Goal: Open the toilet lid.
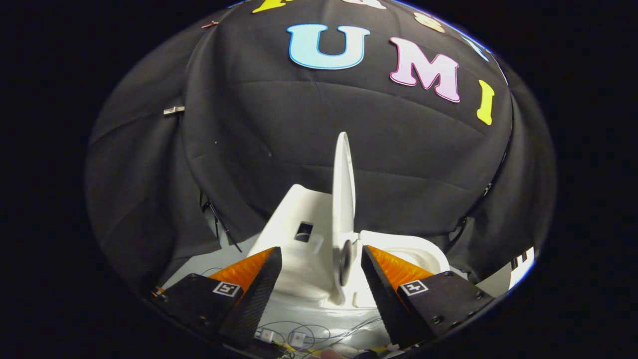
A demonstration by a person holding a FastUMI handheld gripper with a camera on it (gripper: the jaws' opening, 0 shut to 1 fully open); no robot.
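The gripper (321, 259) has two wedge-shaped fingers (256, 294) with black ribbed inner pads and orange outer faces. Each sits on a black block with dark screws and a small square black-and-white marker (227, 288).

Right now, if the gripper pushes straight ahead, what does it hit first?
Likely the raised lid, standing edge-on just ahead between the open gripper fingers, with the tank beside it. Depth is hard to judge.
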